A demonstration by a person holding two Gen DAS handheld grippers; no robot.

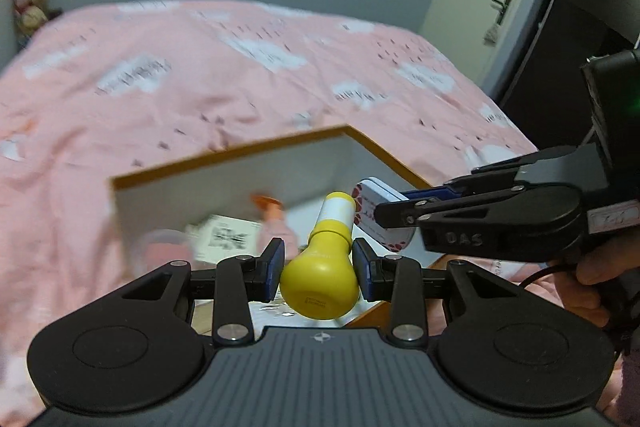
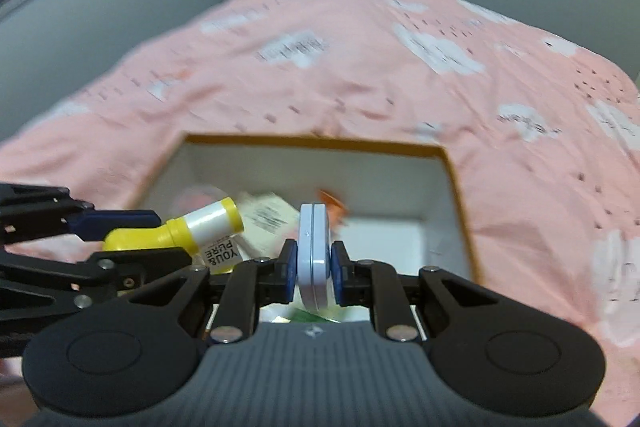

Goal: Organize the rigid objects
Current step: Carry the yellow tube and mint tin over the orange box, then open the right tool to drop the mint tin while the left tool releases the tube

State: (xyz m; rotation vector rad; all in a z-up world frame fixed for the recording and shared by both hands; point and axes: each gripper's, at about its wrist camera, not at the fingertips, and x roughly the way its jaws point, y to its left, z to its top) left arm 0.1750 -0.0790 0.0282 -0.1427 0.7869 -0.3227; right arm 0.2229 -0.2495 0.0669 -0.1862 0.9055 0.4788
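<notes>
Left gripper [image 1: 319, 269] clamped on yellow bottle [image 1: 320, 279] | right gripper [image 2: 313, 273] clamped edgewise on flat tin [image 2: 314, 251] | both held over open box [image 2: 456, 171] on pink bed [image 2: 360, 67], seemingly for dropping in.

The yellow bottle [image 1: 320, 279] looks like smooth, glossy plastic. The pale blue tin [image 2: 314, 255] has a smooth satin sheen. The bed cover [image 1: 200, 75] is soft, creased, matt cloth. The box [image 2: 456, 183] looks like matt card.
</notes>
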